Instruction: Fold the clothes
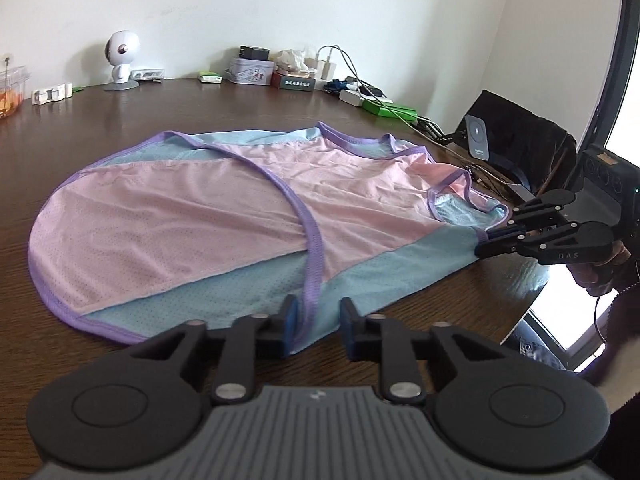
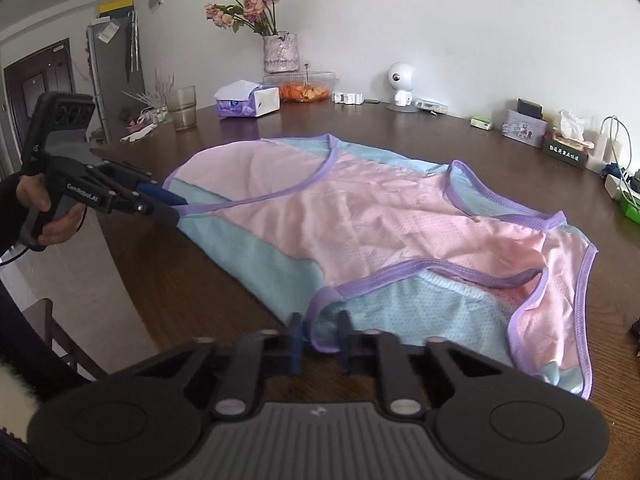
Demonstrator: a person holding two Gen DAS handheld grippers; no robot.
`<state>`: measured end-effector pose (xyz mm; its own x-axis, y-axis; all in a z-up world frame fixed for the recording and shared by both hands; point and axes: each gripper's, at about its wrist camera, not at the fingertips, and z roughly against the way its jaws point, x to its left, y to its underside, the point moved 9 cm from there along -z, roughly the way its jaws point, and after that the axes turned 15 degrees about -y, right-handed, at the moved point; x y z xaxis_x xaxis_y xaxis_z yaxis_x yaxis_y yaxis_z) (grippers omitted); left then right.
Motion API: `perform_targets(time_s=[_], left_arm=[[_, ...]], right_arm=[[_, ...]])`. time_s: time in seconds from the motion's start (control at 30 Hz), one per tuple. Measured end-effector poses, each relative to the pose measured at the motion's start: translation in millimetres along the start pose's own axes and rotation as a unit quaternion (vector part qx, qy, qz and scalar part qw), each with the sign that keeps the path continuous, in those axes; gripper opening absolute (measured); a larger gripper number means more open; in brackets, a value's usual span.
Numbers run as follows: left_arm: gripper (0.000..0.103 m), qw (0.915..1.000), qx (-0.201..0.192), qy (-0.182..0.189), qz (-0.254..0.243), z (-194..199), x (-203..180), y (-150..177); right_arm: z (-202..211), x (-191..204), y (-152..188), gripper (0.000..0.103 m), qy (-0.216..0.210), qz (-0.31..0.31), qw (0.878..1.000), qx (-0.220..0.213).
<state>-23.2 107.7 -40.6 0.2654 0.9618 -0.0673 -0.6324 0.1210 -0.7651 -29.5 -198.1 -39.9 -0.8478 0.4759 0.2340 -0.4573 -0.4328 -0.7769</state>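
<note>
A sleeveless mesh top in pink and light blue with purple trim lies spread flat on the dark wooden table. My left gripper sits at the top's near hem, where a purple trim strip runs between its fingers. The right wrist view shows this left gripper pinched shut on the blue edge of the top. My right gripper holds the purple-trimmed corner by an armhole. From the left wrist view, the right gripper is shut on that corner at the table's right side.
A white robot-shaped camera, a tin box, and chargers and cables line the far edge. A flower vase, tissue pack and glass stand at the back. A black bag sits beyond the table's edge.
</note>
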Motion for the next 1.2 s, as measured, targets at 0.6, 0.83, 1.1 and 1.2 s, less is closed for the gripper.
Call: perform_targets(time_s=[0.6,0.83,1.1,1.2], left_arm=[[0.041,0.9972,-0.022,-0.066,-0.029,-61.9,38.8,-111.1],[0.052,0.9982,-0.016,-0.047,-0.034,-34.3,21.0,-81.6],[0.053,0.997,-0.004,-0.077,-0.012,-52.0,33.9,-83.7],[0.053,0.995,-0.004,-0.1,-0.005,-47.5,42.9,-83.9]], right_arm=[[2.1,-105.7,-91.9,0.031,0.116,0.012,0.993,-0.02],[61.1,-101.9,-14.9,0.044,0.078,-0.018,0.996,0.034],[54.4,-153.6,-26.4,0.006,0.069,-0.098,0.993,0.014],[46.7,-167.9,-18.0,0.027,0.088,-0.114,0.987,0.067]])
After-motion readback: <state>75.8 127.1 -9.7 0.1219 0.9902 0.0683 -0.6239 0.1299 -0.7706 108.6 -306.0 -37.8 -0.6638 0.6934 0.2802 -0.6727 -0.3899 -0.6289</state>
